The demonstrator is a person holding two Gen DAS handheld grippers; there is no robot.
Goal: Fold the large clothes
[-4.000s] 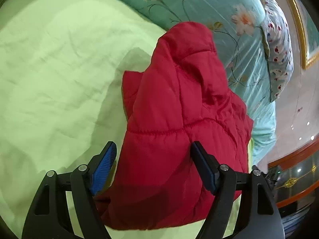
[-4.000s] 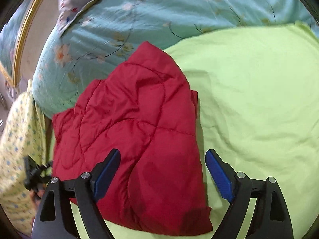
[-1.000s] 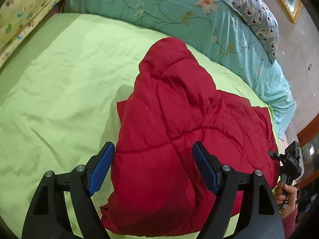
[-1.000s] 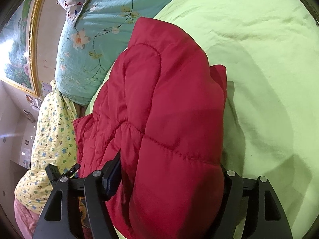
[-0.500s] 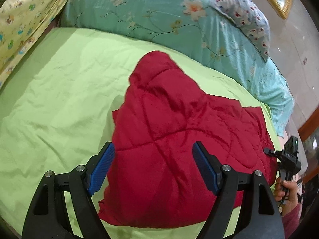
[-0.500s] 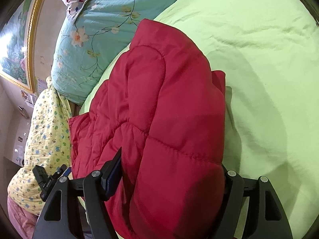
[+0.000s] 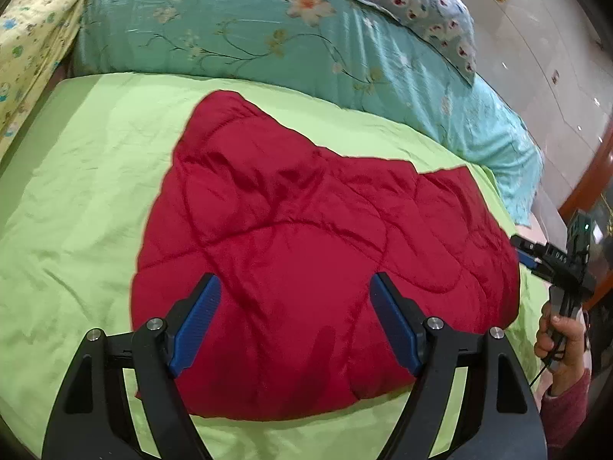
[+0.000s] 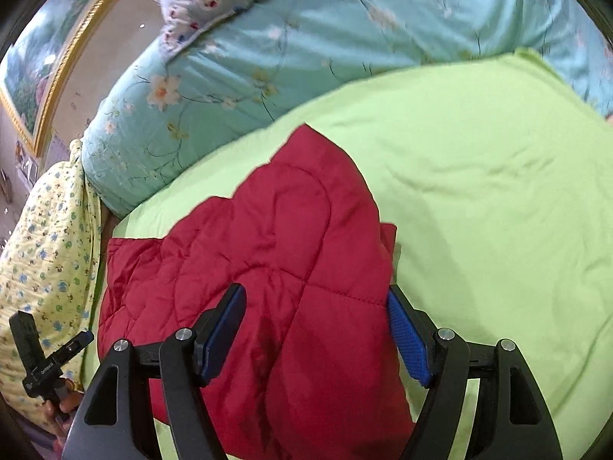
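Now that the jacket (image 7: 306, 253) is lying flat on the sheet (image 7: 88, 176), both grippers (image 7: 293, 329) (image 8: 314, 335) are hanging released above it, folding apparently finishing.

red quilted jacket (image 7: 306, 253) | folded, lying flat | on green bedsheet (image 7: 84, 199)

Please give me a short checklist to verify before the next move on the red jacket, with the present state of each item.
1. Left gripper open, nothing held: ok.
2. Right gripper open, its fingers not pressing the red jacket: ok.
3. Jacket lies wholly on the green sheet, not hanging off: ok.
4. Jacket folded into a compact bundle: ok, though its outline is uneven.
5. Far tip of the jacket apart from the teal quilt: ok.
6. Layers underneath lie smooth: cannot tell, hidden.
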